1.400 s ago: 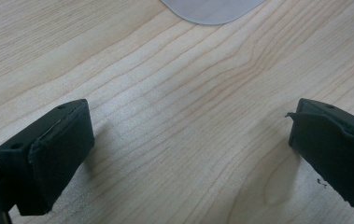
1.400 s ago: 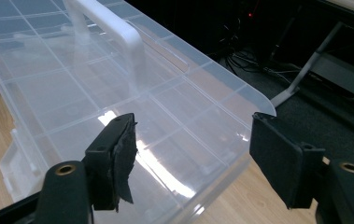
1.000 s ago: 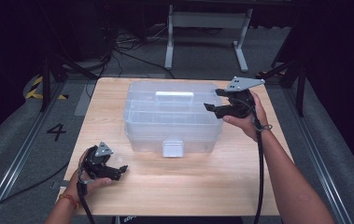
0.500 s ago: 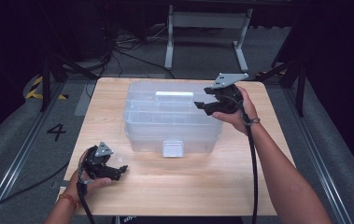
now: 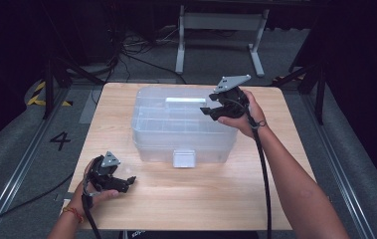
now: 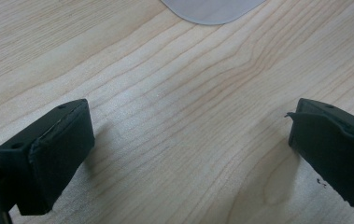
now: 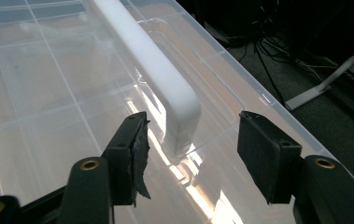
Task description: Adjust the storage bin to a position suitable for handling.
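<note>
On table centre: clear storage box (image 5: 183, 127) | right gripper (image 7: 191, 154) jaws closing, straddling white lid handle (image 7: 163, 79), not yet gripping | centre pads before clamping | left gripper (image 5: 112, 180) open, idle.

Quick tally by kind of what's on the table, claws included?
Clear plastic bin: 1
White handle on its lid: 1
Grey latch on its front: 1
Claws: 2, left claw and right claw
Total: 5
</note>
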A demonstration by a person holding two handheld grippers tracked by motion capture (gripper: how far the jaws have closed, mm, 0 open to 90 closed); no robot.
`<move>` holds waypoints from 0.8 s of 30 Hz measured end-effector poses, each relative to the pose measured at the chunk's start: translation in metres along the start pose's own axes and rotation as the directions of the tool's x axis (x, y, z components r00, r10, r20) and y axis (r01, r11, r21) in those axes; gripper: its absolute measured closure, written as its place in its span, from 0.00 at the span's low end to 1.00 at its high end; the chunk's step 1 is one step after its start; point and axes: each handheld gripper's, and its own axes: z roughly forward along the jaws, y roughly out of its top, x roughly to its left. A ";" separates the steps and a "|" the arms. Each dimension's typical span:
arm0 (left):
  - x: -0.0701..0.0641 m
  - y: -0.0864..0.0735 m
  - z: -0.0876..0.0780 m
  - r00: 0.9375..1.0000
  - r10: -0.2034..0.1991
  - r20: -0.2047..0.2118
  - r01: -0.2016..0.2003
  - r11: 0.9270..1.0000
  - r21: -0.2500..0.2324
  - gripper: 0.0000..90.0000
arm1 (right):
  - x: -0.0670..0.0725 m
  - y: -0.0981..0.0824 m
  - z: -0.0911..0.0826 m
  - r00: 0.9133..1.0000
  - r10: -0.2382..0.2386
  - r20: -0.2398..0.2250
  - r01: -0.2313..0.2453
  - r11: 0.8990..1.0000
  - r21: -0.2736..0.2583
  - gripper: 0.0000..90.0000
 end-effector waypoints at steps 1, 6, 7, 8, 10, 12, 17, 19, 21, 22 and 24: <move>0.000 0.000 0.000 1.000 0.000 0.000 0.000 1.000 0.000 0.01 | 0.001 0.001 0.002 1.000 -0.003 -0.004 0.003 1.000 0.000 0.50; 0.000 0.000 0.000 1.000 0.000 0.000 0.000 1.000 0.000 0.01 | 0.005 0.006 0.008 1.000 -0.018 -0.025 0.019 1.000 0.010 0.62; 0.000 0.000 0.000 1.000 0.000 0.000 0.000 1.000 0.000 0.01 | 0.005 0.006 0.009 1.000 -0.019 -0.025 0.019 1.000 0.010 0.63; 0.000 0.000 0.000 1.000 0.001 0.000 -0.001 1.000 0.000 0.01 | 0.005 0.007 0.010 0.999 -0.015 -0.028 0.016 1.000 0.012 0.66; 0.000 0.000 0.000 1.000 0.000 0.000 0.000 1.000 0.000 0.01 | 0.006 0.009 0.011 0.999 -0.014 -0.036 0.014 1.000 0.009 0.71; 0.000 0.000 0.000 1.000 0.000 0.000 0.000 1.000 0.000 0.01 | 0.006 0.010 0.012 0.999 -0.010 -0.030 0.010 1.000 0.005 0.74; 0.000 0.000 0.000 1.000 0.000 0.000 0.000 1.000 0.000 0.01 | 0.004 0.010 0.013 1.000 0.002 -0.028 -0.002 1.000 -0.002 0.79; 0.000 0.000 0.000 1.000 0.000 0.000 0.000 1.000 0.000 0.01 | 0.003 0.011 0.013 1.000 -0.008 -0.030 0.008 1.000 0.001 0.80; 0.000 0.000 0.000 1.000 0.000 0.000 0.000 1.000 0.000 0.01 | 0.003 0.012 0.012 0.999 -0.028 -0.030 0.028 1.000 0.008 0.80; 0.000 0.000 0.000 1.000 0.009 0.001 -0.009 1.000 -0.012 0.02 | 0.003 0.012 0.012 0.999 -0.032 -0.028 0.032 0.999 0.012 0.80; 0.000 0.000 -0.001 1.000 0.017 -0.002 -0.018 1.000 -0.015 0.03 | 0.002 0.013 0.012 0.999 -0.033 -0.028 0.034 0.999 0.012 0.80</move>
